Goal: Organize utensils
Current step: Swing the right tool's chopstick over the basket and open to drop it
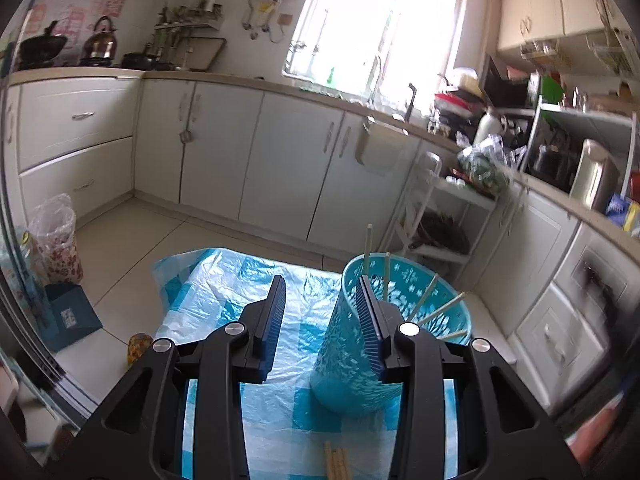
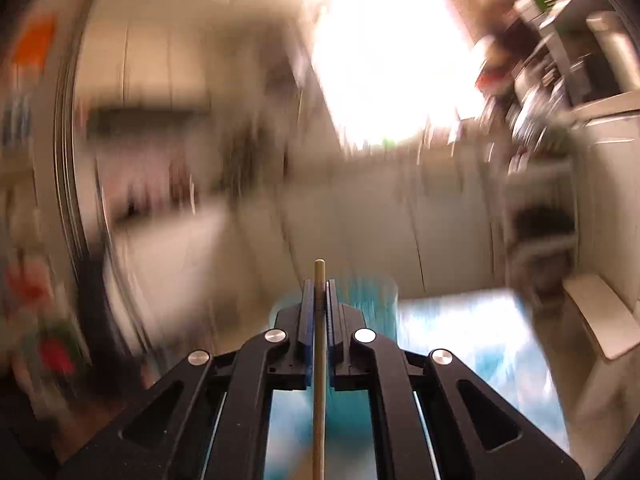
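Observation:
A teal perforated basket (image 1: 360,360) stands on a blue-and-white plastic tablecloth (image 1: 224,288), with several wooden chopsticks (image 1: 436,312) leaning in it. More chopsticks (image 1: 336,462) lie on the cloth at the bottom edge of the left wrist view. My left gripper (image 1: 321,280) is open. Its right finger overlaps the basket's left rim and its left finger stands clear of the basket, with only cloth showing between them. My right gripper (image 2: 319,284) is shut on a single chopstick (image 2: 319,400), which pokes out past the fingertips. The basket (image 2: 372,308) shows blurred behind it.
A bin lined with a plastic bag (image 1: 56,236) and a blue box (image 1: 70,316) sit on the floor at left. A white rack (image 1: 436,220) stands beyond the basket. Cream cabinets (image 1: 280,160) line the back and right. The right wrist view is heavily motion-blurred.

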A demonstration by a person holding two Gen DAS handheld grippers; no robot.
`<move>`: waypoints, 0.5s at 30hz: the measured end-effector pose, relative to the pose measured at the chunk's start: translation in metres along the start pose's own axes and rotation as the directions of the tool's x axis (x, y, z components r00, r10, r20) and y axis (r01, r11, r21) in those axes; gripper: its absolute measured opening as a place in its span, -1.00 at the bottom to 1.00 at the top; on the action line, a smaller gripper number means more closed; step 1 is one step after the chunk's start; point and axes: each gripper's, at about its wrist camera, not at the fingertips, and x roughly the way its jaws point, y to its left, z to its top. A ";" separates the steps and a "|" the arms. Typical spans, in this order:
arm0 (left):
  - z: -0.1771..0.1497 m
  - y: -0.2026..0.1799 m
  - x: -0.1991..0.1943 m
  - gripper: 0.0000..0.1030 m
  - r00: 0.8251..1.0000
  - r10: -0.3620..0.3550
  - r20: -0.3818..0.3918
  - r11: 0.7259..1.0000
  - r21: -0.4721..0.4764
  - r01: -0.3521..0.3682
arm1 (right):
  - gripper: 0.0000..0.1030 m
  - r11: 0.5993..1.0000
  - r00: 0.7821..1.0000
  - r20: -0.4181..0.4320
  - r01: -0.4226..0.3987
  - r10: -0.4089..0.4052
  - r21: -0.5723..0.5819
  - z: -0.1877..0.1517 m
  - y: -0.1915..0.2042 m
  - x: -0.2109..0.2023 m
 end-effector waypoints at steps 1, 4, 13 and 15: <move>0.001 0.000 -0.004 -0.33 1.000 0.002 0.013 1.000 -0.011 -0.002 | -0.88 1.000 0.996 0.086 -0.011 0.010 0.010 0.012 0.002 -0.002; 0.008 0.001 -0.016 -0.33 0.998 0.023 0.066 0.998 -0.053 -0.019 | -0.88 0.997 0.967 0.252 -0.052 0.037 0.051 0.027 -0.003 0.010; 0.020 -0.003 -0.037 -0.30 0.986 0.043 0.163 0.998 -0.054 -0.034 | -0.88 0.983 0.958 0.281 -0.004 -0.049 0.185 -0.007 -0.027 0.059; 0.020 -0.005 -0.038 -0.28 0.985 0.037 0.169 0.998 -0.049 -0.029 | -0.88 0.986 0.964 0.257 0.019 -0.062 0.168 -0.015 -0.030 0.063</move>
